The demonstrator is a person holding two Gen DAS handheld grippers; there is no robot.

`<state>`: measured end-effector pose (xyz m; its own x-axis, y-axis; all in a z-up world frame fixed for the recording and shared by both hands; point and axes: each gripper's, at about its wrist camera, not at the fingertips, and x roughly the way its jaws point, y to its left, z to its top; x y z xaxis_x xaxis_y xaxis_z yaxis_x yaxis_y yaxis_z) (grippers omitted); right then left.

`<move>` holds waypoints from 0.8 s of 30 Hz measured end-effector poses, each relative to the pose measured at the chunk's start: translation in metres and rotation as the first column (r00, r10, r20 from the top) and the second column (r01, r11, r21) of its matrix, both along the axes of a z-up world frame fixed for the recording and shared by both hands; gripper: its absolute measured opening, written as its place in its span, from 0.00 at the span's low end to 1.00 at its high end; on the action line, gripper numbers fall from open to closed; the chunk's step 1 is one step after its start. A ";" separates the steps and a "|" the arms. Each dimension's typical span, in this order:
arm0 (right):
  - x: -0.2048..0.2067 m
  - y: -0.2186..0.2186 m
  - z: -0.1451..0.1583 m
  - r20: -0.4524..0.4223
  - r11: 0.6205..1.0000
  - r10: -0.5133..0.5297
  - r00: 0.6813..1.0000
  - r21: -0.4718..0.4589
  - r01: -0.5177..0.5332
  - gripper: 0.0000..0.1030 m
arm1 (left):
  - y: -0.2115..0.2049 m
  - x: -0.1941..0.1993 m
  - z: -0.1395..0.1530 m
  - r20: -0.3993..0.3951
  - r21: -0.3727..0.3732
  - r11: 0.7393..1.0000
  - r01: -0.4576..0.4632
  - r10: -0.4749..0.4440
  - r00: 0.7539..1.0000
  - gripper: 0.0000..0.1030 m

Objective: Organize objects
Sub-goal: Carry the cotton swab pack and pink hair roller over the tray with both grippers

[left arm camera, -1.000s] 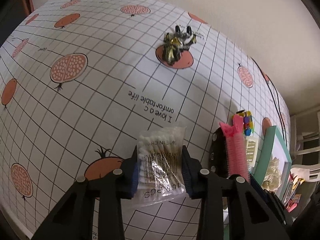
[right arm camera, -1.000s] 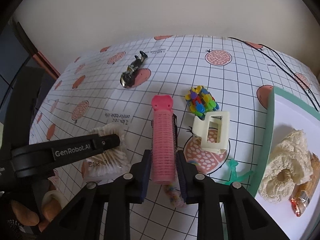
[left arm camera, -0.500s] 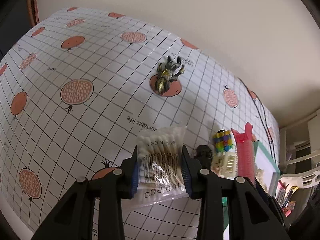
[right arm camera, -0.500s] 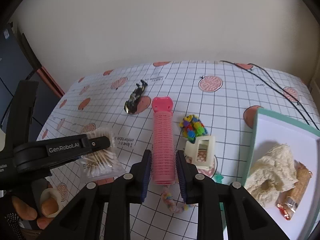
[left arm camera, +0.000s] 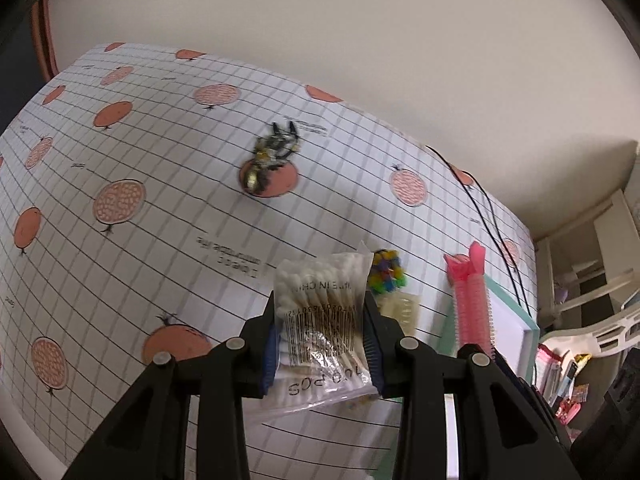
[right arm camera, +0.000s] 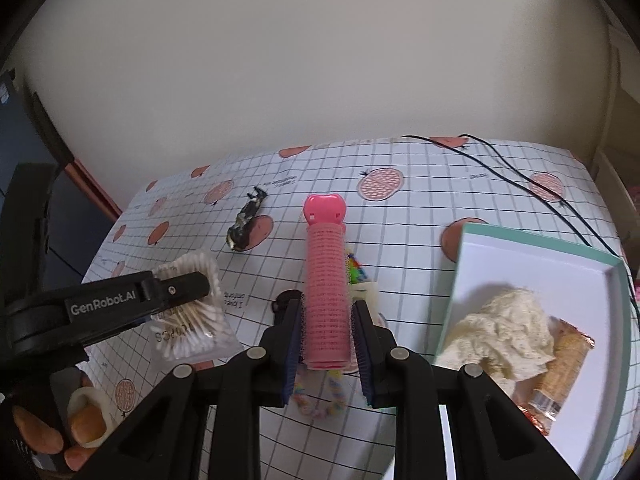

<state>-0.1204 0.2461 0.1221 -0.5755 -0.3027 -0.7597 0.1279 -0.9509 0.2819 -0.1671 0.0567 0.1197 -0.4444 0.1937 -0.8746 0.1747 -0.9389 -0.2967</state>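
Right wrist: tongs (right arm camera: pixel 326 344) grip pink roller (right arm camera: pixel 325 280).

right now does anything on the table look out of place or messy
Nothing looks spilled or broken. The oddest thing is a small dark toy figure lying on its side, alone at the far side of the tablecloth, well away from the tray.

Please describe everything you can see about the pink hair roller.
The pink hair roller is a long cylinder with a ribbed, fuzzy-looking pink sleeve and a smooth, glossy plastic cap shaped like a heart at the far end. The right tongs grip its near end, one blue pad on each side, so it points forward, lifted above the checked tablecloth. In the left wrist view it appears beside the teal tray. Nothing else visibly touches it.
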 end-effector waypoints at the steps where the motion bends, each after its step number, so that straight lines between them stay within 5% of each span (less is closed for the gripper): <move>1: 0.000 0.004 0.001 0.001 1.000 -0.007 1.000 0.000 0.007 0.26 | 0.006 0.000 0.001 -0.001 0.002 1.000 0.010 -0.010 1.000 0.37; 24: 0.013 0.113 -0.007 0.057 0.979 -0.203 0.978 0.032 0.201 0.26 | 0.130 0.010 -0.007 0.032 0.014 0.975 0.223 -0.223 0.974 0.37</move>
<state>-0.1078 0.3587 0.1146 -0.5760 -0.1649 -0.8006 -0.0839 -0.9623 0.2586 -0.1567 0.1862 0.1123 -0.3597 0.2932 -0.8858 -0.0288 -0.9524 -0.3035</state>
